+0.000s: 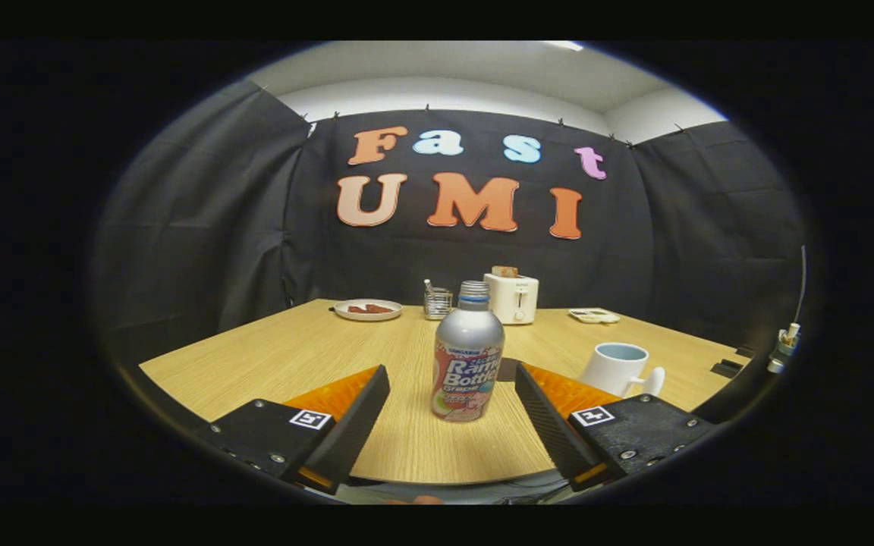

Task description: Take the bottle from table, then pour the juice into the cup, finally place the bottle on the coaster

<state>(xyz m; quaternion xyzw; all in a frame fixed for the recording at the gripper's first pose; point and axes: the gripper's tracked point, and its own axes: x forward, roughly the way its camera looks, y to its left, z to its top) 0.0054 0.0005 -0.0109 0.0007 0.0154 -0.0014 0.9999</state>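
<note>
The gripper [452,394] is being held low, jaws spread wide, so the upright bottle [468,356] at frame centre is being framed between them, untouched.

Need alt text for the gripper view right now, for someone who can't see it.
The open claw frames an upright bottle standing between its fingers on the wooden table, untouched. A white cup sits beyond the right finger; a toaster and plate stand farther back.
</note>
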